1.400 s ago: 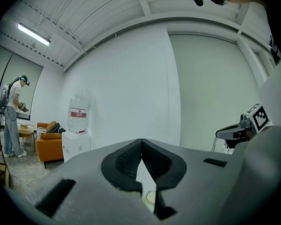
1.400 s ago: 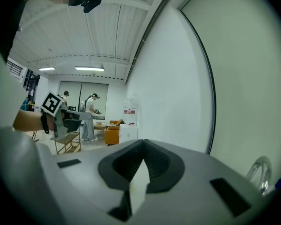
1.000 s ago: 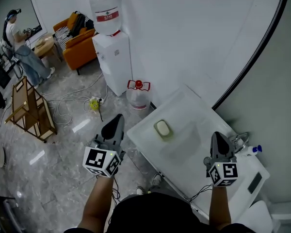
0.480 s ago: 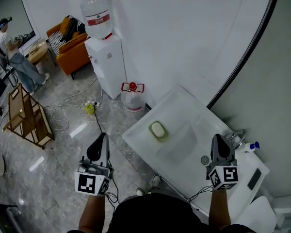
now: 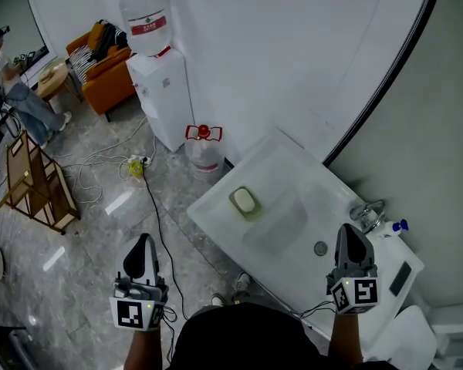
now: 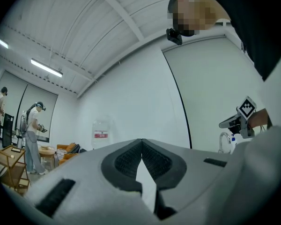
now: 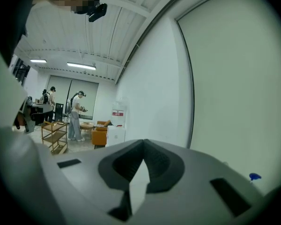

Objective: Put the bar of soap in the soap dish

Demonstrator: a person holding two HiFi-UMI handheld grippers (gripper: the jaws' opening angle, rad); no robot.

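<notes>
In the head view a cream bar of soap [image 5: 245, 200] lies in a pale green soap dish [image 5: 249, 212] on the left part of the white sink counter [image 5: 216, 214]. My left gripper [image 5: 144, 242] hangs over the floor, well to the left of and nearer than the counter, shut and empty. My right gripper [image 5: 349, 231] hovers over the counter's right end near the faucet [image 5: 370, 213], also shut with nothing in it. In the left gripper view the left gripper [image 6: 141, 142] has its pads meeting. The right gripper view shows the same of the right gripper [image 7: 143, 145].
A water dispenser [image 5: 160, 91] stands by the wall, a spare bottle [image 5: 204, 149] on the floor beside it. Cables [image 5: 150, 199] trail across the floor. An orange sofa [image 5: 108, 72], a wooden cart [image 5: 31, 179] and a person [image 5: 15, 91] are at far left. A blue-capped bottle [image 5: 392, 228] stands behind the faucet.
My left gripper has drawn back toward my body, down and left in the head view, away from the counter. The right gripper has also pulled back a little.
</notes>
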